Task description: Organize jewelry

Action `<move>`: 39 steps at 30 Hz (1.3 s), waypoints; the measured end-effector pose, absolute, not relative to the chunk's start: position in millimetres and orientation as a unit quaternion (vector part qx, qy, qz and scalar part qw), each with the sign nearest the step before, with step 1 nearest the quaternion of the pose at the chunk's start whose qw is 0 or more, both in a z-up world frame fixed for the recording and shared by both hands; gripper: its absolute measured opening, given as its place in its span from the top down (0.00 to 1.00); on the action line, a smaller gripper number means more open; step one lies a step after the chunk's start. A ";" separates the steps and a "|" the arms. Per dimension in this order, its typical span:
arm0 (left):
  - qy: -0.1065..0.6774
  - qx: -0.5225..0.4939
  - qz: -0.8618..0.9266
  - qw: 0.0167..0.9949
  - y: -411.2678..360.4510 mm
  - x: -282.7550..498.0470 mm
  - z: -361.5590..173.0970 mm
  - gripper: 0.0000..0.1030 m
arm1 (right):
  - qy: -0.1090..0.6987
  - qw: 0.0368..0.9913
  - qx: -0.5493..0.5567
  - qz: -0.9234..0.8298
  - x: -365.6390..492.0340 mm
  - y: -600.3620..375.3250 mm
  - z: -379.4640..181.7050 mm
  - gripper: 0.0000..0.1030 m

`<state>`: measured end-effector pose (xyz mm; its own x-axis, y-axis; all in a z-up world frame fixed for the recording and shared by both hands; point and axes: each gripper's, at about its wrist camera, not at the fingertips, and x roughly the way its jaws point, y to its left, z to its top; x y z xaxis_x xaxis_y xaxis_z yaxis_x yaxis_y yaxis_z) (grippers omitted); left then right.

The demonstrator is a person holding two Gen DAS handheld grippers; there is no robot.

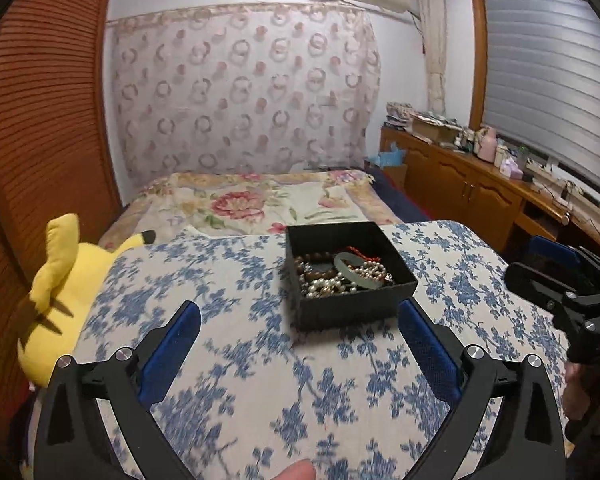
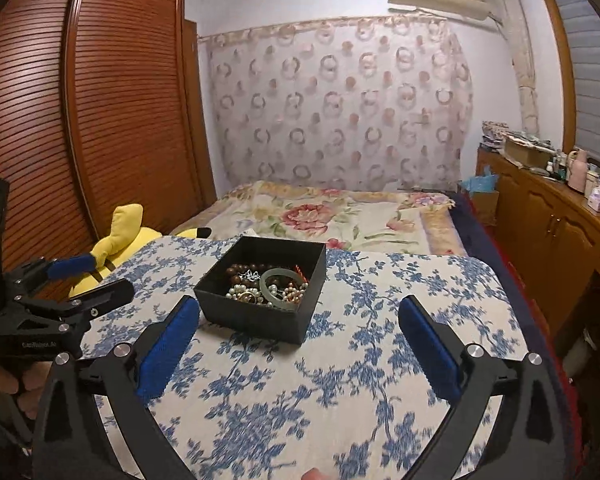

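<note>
A black open box (image 1: 348, 308) stands on a table with a blue-flowered cloth (image 1: 240, 360). It holds tangled jewelry: pearl strands (image 1: 328, 286), brown beads, a red cord and a pale green bangle (image 1: 358, 272). My left gripper (image 1: 300, 320) is open and empty, just short of the box. The box also shows in the right wrist view (image 2: 260, 316), with the bangle (image 2: 278, 284) inside. My right gripper (image 2: 300, 320) is open and empty, near the box's front right side. Each gripper shows at the edge of the other's view.
A yellow plush toy (image 1: 60, 292) lies at the table's left edge. A bed with a floral cover (image 1: 252, 204) lies beyond the table. A wooden wardrobe (image 2: 100, 120) stands on the left. A cluttered wooden cabinet (image 2: 552, 220) runs along the right.
</note>
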<state>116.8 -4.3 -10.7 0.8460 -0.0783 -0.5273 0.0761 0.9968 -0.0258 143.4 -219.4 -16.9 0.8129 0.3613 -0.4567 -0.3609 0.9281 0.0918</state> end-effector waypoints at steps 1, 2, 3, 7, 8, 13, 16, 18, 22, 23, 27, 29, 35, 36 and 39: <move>0.275 -0.003 -0.035 0.961 -2.8 112.3 -10.6 0.07 | 0.237 0.953 0.003 0.187 138.8 -220.5 -15.5 0.02; 0.276 -0.003 -0.028 0.961 -0.5 106.7 -10.6 0.07 | 0.232 0.955 0.005 0.183 132.4 -221.4 -14.1 0.02; 0.275 -0.004 -0.024 0.961 2.4 101.5 -11.1 0.07 | 0.227 0.957 0.007 0.179 124.5 -222.8 -12.7 0.02; 0.276 -0.008 -0.008 0.961 10.6 83.5 -13.8 0.07 | 0.214 0.963 0.009 0.165 101.6 -225.2 -9.3 0.02; 0.276 -0.008 -0.006 0.961 12.2 80.5 -14.1 0.08 | 0.215 0.963 0.011 0.161 97.0 -225.9 -9.6 0.02; 0.273 -0.008 0.004 0.962 17.3 64.3 -14.7 0.07 | 0.217 0.964 0.015 0.153 84.3 -228.2 -13.4 0.02; 0.270 -0.006 0.004 0.963 17.2 59.0 -14.3 0.07 | 0.218 0.964 0.019 0.152 80.1 -228.1 -15.6 0.02; 0.269 -0.005 0.005 0.963 16.8 56.8 -13.8 0.07 | 0.219 0.964 0.021 0.152 79.0 -227.5 -17.3 0.02; 0.267 0.000 0.005 0.964 15.3 54.6 -12.8 0.07 | 0.218 0.964 0.019 0.150 76.5 -225.6 -18.1 0.02; 0.266 0.001 0.005 0.964 14.4 54.4 -12.3 0.07 | 0.217 0.964 0.019 0.150 76.3 -225.7 -18.4 0.02; 0.266 -0.001 0.003 0.964 13.2 53.9 -12.1 0.07 | 0.216 0.965 0.020 0.146 75.0 -224.9 -17.6 0.02; 0.266 0.000 0.001 0.964 12.7 53.4 -11.4 0.07 | 0.215 0.966 0.020 0.143 74.9 -224.7 -17.6 0.02; 0.266 0.000 0.001 0.964 11.9 53.4 -11.2 0.07 | 0.217 0.966 0.023 0.139 77.0 -228.2 -18.4 0.02; 0.266 0.000 0.002 0.964 11.8 53.4 -11.2 0.07 | 0.217 0.966 0.023 0.138 77.4 -228.5 -18.9 0.02; 0.265 -0.001 0.001 0.964 11.5 53.2 -11.1 0.07 | 0.219 0.966 0.023 0.138 78.0 -228.9 -20.1 0.02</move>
